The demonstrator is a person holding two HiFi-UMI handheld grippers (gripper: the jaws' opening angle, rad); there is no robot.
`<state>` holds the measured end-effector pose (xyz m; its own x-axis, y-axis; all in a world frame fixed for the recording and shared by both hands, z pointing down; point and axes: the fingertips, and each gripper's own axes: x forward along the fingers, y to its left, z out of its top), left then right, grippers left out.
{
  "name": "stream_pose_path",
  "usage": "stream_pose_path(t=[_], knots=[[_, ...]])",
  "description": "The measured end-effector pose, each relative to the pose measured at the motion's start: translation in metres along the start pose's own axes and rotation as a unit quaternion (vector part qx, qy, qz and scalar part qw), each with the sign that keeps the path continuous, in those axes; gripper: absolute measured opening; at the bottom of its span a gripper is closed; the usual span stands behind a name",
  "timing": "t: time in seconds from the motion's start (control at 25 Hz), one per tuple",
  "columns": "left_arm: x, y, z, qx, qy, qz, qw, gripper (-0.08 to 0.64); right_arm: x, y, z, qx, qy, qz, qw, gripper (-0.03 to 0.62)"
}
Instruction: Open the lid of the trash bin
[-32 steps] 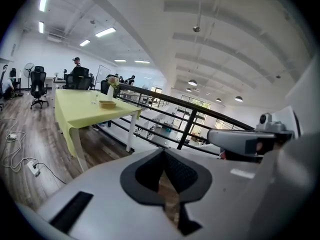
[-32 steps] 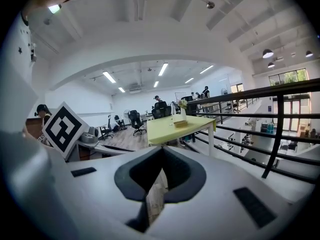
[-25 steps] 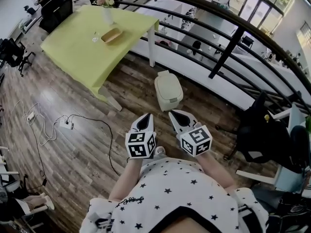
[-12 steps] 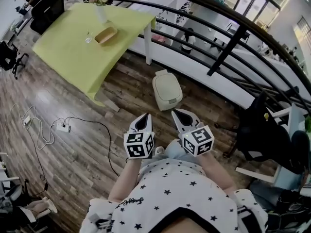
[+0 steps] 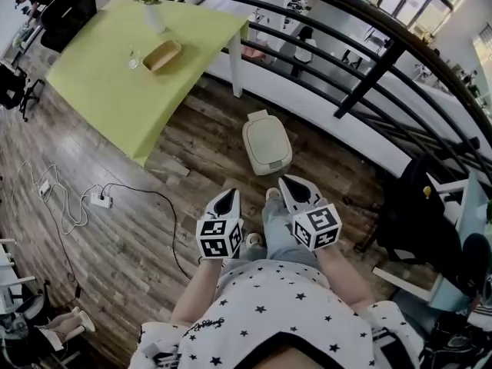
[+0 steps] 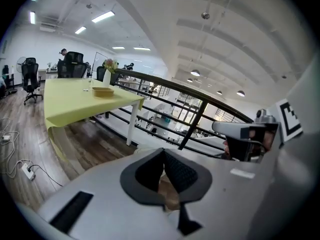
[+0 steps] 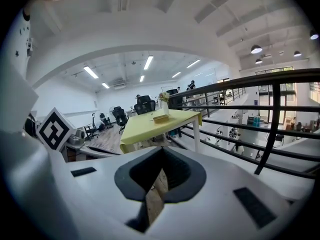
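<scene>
White top (image 5: pixel 280 302) with black stars; left gripper (image 5: pixel 229 194) and right gripper (image 5: pixel 290 181) white, dark-padded, bearing black-and-white marker cubes (image 5: pixel 221 237).

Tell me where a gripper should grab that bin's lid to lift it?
Probably the near edge of the lid, by the small dark tab, coming from the near side and above. The bump on the far edge looks like the hinge, so the lid should swing up from the near edge. The left gripper and right gripper are shut, short of it.

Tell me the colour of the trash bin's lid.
The trash bin lid is pale cream; the head view shows it best, from above.
</scene>
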<state>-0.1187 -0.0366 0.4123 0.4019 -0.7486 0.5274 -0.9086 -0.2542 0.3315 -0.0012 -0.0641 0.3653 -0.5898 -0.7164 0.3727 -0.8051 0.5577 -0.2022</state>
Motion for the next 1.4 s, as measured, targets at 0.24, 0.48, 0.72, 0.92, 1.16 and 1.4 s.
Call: stream_pose_path(t=[0.24,0.48,0.72,0.92,1.16,1.4], knots=[[0.038,0.009,0.001,-0.006,0.027,0.005,0.9996,0.011,0.03,-0.039,-0.013,0.014,0.028,-0.01,0.999,-0.006],[0.08,0.022,-0.005,-0.008,0.051,0.009,0.9986,0.011,0.063,-0.068,-0.034,0.023,0.05,-0.012,0.998,-0.006],[0.117,0.026,-0.019,-0.004,0.075,0.014,0.9971,0.011,0.09,-0.094,-0.062,0.035,0.073,-0.012,0.997,-0.006],[0.143,0.024,-0.04,-0.006,0.092,0.015,0.9956,0.011,0.105,-0.113,-0.1,0.04,0.101,-0.011,0.994,-0.006],[0.173,0.027,-0.056,-0.002,0.112,0.012,0.9936,0.011,0.135,-0.132,-0.139,0.042,0.137,-0.009,0.99,-0.006],[0.199,0.033,-0.075,-0.005,0.13,0.015,0.9914,0.011,0.161,-0.151,-0.181,0.042,0.174,-0.007,0.984,-0.006]])
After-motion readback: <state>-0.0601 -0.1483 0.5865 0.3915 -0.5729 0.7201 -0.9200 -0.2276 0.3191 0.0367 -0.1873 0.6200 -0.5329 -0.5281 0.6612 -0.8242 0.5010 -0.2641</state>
